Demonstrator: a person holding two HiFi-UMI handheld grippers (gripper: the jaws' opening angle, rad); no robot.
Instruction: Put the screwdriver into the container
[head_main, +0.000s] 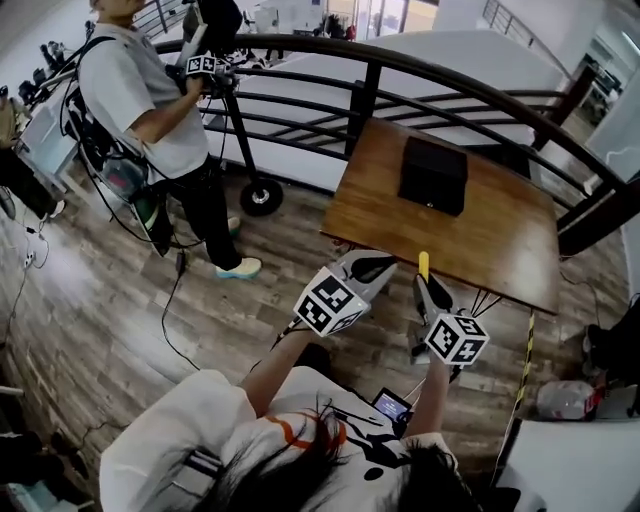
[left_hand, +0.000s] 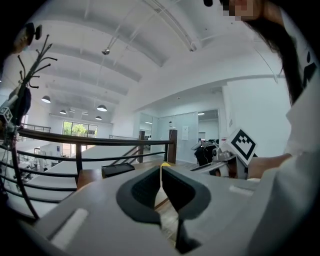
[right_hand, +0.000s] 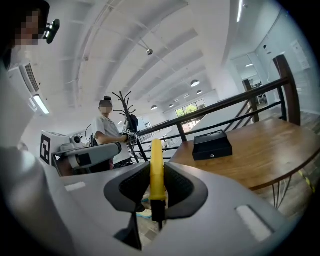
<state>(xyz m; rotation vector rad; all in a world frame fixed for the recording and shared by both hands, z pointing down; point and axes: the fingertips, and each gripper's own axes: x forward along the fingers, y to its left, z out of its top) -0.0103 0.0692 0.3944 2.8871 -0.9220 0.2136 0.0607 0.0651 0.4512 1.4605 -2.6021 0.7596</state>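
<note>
A yellow-handled screwdriver (right_hand: 156, 172) stands between the jaws of my right gripper (right_hand: 156, 186), which is shut on it; its yellow tip (head_main: 423, 264) pokes out over the near edge of the wooden table (head_main: 500, 215). The container, a black box (head_main: 433, 175), sits on the table beyond it, also seen as the black box (right_hand: 213, 144) ahead and to the right. My left gripper (head_main: 372, 268) hovers just left of the right one at the table's near corner, jaws closed with nothing between them (left_hand: 161, 186). The black box (left_hand: 118, 170) shows to its left.
A curved black railing (head_main: 380, 70) runs behind the table. A person in a white shirt (head_main: 150, 100) stands at the far left beside a tripod (head_main: 245, 150). Cables lie on the wooden floor (head_main: 100, 300). A coat rack (right_hand: 125, 107) stands beyond the railing.
</note>
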